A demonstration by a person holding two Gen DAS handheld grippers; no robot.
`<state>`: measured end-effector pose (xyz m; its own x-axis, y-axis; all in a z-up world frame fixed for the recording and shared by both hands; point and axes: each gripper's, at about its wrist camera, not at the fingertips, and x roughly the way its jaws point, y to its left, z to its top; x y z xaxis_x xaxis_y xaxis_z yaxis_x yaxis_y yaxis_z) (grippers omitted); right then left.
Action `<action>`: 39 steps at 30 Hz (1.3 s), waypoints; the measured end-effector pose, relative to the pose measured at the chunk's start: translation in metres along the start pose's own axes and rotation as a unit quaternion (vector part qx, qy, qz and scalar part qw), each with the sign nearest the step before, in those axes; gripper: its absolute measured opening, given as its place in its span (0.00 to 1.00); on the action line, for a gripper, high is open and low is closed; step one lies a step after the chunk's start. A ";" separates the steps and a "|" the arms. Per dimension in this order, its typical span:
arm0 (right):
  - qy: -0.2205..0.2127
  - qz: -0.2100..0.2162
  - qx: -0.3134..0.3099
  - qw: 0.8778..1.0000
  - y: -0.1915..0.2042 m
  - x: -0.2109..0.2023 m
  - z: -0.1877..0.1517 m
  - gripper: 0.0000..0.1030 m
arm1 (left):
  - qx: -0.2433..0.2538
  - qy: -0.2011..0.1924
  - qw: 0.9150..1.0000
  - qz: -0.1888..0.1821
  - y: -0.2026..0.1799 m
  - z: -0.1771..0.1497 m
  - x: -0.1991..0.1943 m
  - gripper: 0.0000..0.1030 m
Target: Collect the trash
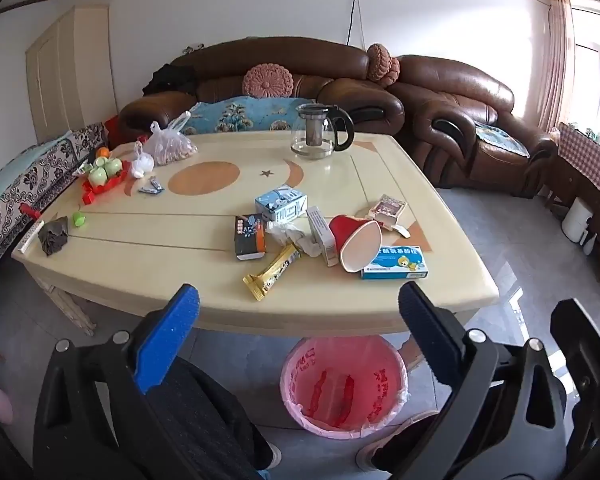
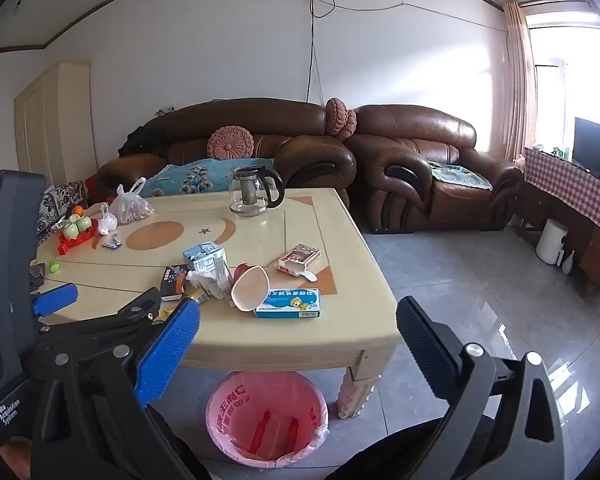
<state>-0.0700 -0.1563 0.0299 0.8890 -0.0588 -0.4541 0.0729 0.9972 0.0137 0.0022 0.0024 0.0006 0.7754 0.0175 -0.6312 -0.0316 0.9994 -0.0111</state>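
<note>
Above the cream table point(image 1: 148, 264) and pink-lined bin point(image 1: 342, 388), we hold both tongs, left gripper point(image 1: 300, 312) and right gripper point(image 2: 298, 332), wide and empty, the litter ahead, the gold wrapper point(image 1: 272, 272) nearest the left, pointing diagonally away.

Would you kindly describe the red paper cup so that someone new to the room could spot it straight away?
Start at the cream coffee table in front of the brown leather sofa, and look at the litter near its front edge. The red paper cup lies on its side there, its open white mouth facing the front edge, against a blue medicine box. It is the only round red item among flat cartons and wrappers.
</note>
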 end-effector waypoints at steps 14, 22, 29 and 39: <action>-0.002 -0.001 -0.005 1.000 0.007 -0.002 0.000 0.94 | 0.013 -0.017 1.000 0.006 -0.008 -0.002 -0.010 0.95; 0.000 0.002 -0.001 1.000 0.007 0.000 0.001 0.94 | 0.013 -0.015 1.000 0.004 -0.002 0.001 -0.011 0.95; 0.000 0.002 -0.001 1.000 0.007 0.000 0.002 0.94 | 0.011 -0.015 1.000 0.004 -0.005 0.006 -0.012 0.95; 0.001 0.005 -0.002 1.000 0.008 0.002 0.003 0.94 | 0.008 -0.021 1.000 0.007 0.003 0.000 -0.012 0.95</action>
<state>-0.0661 -0.1489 0.0315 0.8884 -0.0487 -0.4566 0.0620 0.9980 0.0143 -0.0073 0.0055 0.0087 0.8008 0.0329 -0.5980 -0.0332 0.9994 0.0105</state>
